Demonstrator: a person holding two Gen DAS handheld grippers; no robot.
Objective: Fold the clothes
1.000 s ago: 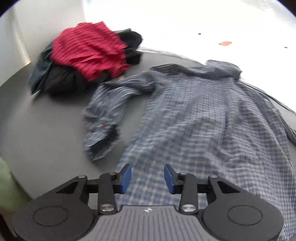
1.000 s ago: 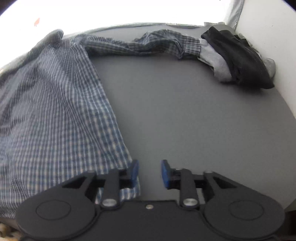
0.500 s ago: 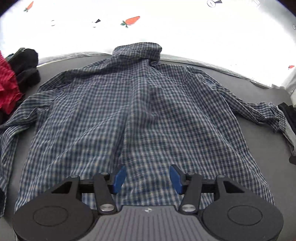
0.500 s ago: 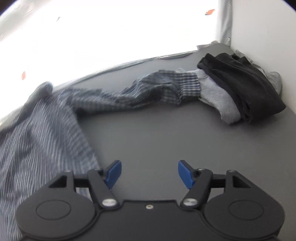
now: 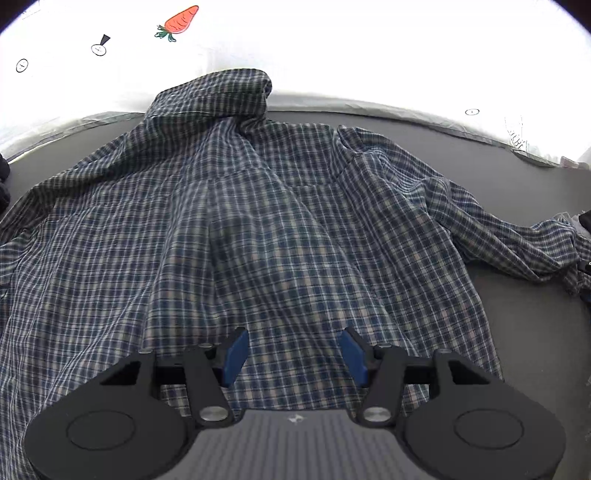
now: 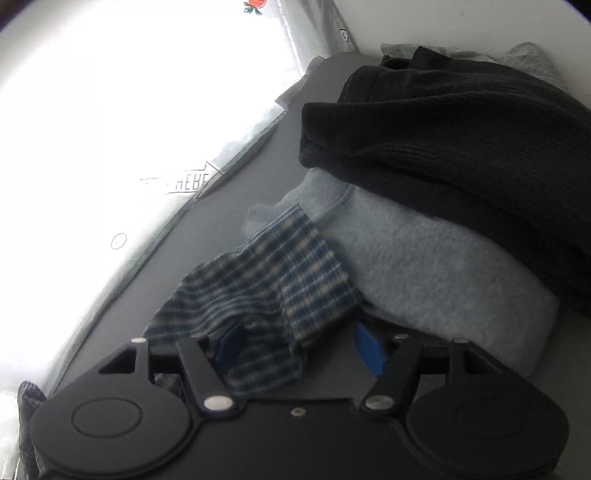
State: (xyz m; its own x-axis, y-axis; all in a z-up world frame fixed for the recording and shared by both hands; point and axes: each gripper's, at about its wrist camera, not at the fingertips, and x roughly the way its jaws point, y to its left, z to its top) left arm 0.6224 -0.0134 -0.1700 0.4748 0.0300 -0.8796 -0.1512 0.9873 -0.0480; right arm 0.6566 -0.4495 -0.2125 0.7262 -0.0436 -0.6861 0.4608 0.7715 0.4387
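Note:
A blue plaid shirt (image 5: 258, 229) lies spread on the grey table (image 5: 524, 306), collar at the far side and one sleeve (image 5: 517, 240) stretched to the right. My left gripper (image 5: 293, 354) hovers open over the shirt's near hem, with nothing between its blue pads. In the right wrist view the sleeve's cuff (image 6: 280, 280) lies bunched against a pile of clothes. My right gripper (image 6: 301, 345) is open, its fingers standing on either side of the cuff cloth.
A light grey fleece (image 6: 424, 266) and a black ribbed garment (image 6: 461, 129) lie stacked at the table's right end, touching the cuff. Behind the table (image 6: 229, 184) hangs a bright white sheet with a carrot print (image 5: 179, 20). A wall stands at the far right.
The right gripper has travelled to the right along the sleeve and now straddles the cuff by the clothes pile. The left gripper has closed in on the shirt's hem and opened wider.

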